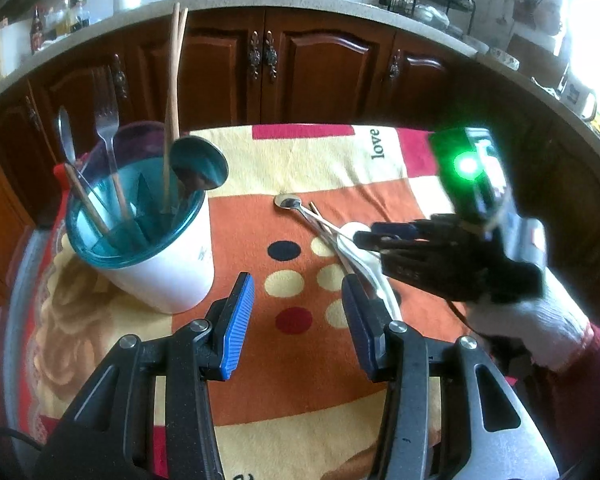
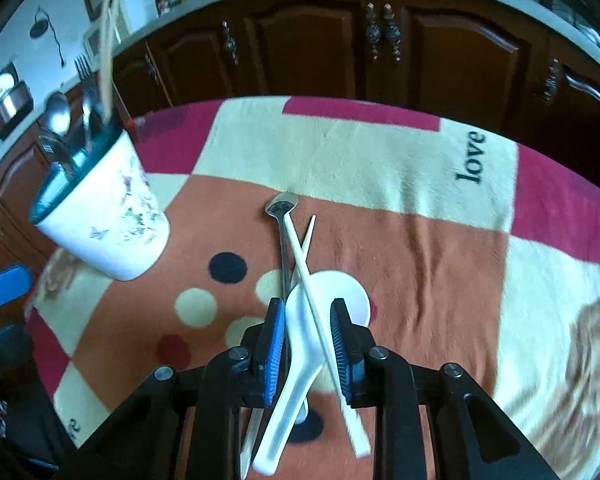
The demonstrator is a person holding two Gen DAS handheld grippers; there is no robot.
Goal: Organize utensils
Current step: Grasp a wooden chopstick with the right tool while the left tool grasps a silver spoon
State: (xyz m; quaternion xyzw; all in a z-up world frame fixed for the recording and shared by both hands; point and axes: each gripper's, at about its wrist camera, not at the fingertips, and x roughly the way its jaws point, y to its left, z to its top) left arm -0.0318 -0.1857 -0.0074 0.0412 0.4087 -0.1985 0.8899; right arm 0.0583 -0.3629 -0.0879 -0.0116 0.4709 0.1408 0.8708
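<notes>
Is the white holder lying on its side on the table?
No, the white holder stands upright on the blanket, with chopsticks rising from it.

The left gripper hovers low with its blue-padded jaws spread wide and nothing between them, while the right gripper, held in a white-gloved hand, reaches in from the right, jaws parted.
</notes>
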